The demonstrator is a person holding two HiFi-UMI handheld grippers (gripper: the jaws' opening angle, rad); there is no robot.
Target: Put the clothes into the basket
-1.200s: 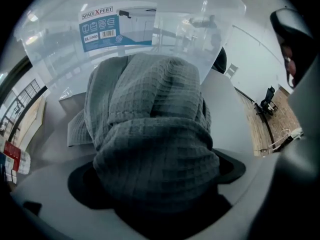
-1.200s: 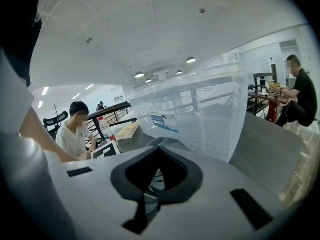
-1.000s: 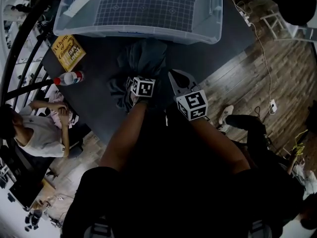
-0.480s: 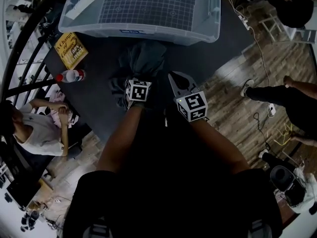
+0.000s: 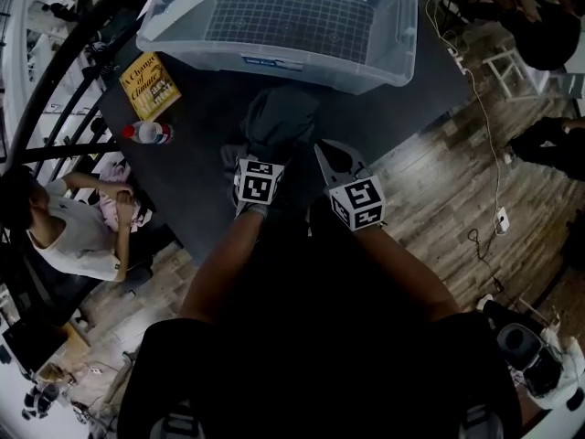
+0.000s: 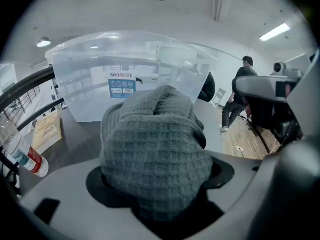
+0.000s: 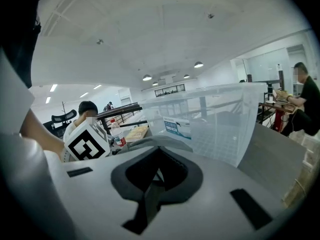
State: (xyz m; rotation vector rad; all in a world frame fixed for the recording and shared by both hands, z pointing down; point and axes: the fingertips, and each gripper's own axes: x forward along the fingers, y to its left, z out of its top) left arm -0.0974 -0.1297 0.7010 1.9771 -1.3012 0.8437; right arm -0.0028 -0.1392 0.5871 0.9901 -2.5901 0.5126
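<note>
A dark grey waffle-knit garment [image 5: 279, 122] is bunched on the dark table [image 5: 196, 186], just in front of the clear plastic basket [image 5: 274, 60]. My left gripper [image 5: 262, 156] is shut on a thick fold of it, and its jaws have just been closing on the cloth. In the left gripper view the garment [image 6: 155, 149] fills the jaws of the left gripper [image 6: 156, 196] and hides their tips; the basket [image 6: 130, 79] stands right behind. My right gripper [image 5: 322, 146] hovers beside the garment's right side, shut and empty. In its own view the right gripper [image 7: 159, 145] points at the basket [image 7: 210, 119].
A yellow book [image 5: 151, 82] and a plastic bottle [image 5: 146, 133] lie on the table's left part. A seated person [image 5: 64, 236] is beyond the left edge, next to black railings [image 5: 64, 90]. Wooden floor with cables [image 5: 484, 108] lies right of the table.
My left gripper has risen with the garment gathered in it, pulling the cloth up off the table. The right gripper has shifted slightly beside it.
</note>
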